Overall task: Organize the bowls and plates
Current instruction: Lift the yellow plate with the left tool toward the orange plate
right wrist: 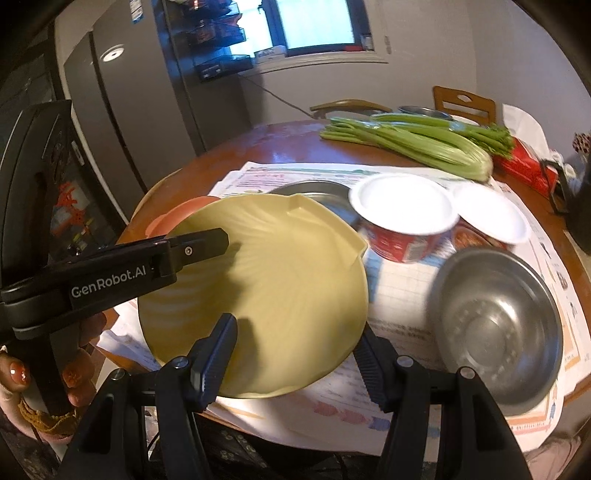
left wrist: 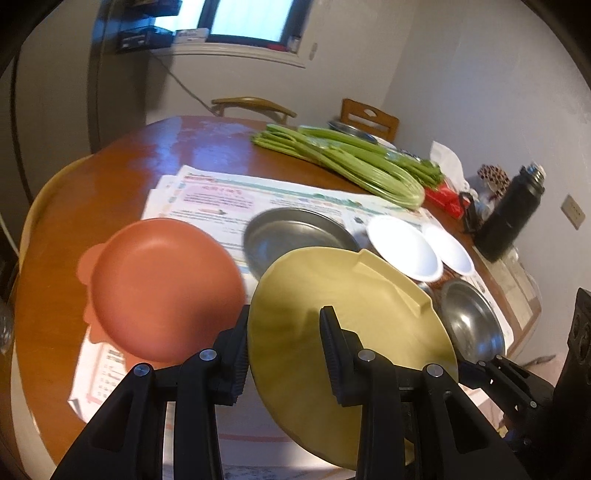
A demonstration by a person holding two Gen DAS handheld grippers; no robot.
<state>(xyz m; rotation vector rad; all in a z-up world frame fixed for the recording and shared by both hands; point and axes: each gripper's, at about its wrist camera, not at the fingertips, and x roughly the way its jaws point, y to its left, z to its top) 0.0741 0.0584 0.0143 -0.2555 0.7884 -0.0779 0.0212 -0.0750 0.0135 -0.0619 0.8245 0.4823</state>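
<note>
The left gripper [left wrist: 284, 354] jaws clamp the tilted yellow plate [left wrist: 347, 332]; the right gripper [right wrist: 295, 354] jaws spread around its 6 o'clock rim.

Both views are dim and warm-toned, with daylight coming from a blown-out window [left wrist: 245, 18] at the top of each frame. It throws a bluish glare across the far part of the bench [left wrist: 207, 144]. Heavy fisheye bending curves the walls, and black vignette fills the corners. Motion blur softens the celery [right wrist: 417, 142] and the printed paper [left wrist: 236, 199]. In the right wrist view, claw shadows fall dark on the yellow plate [right wrist: 280, 280]. Fine noise grains the grey wall.
</note>
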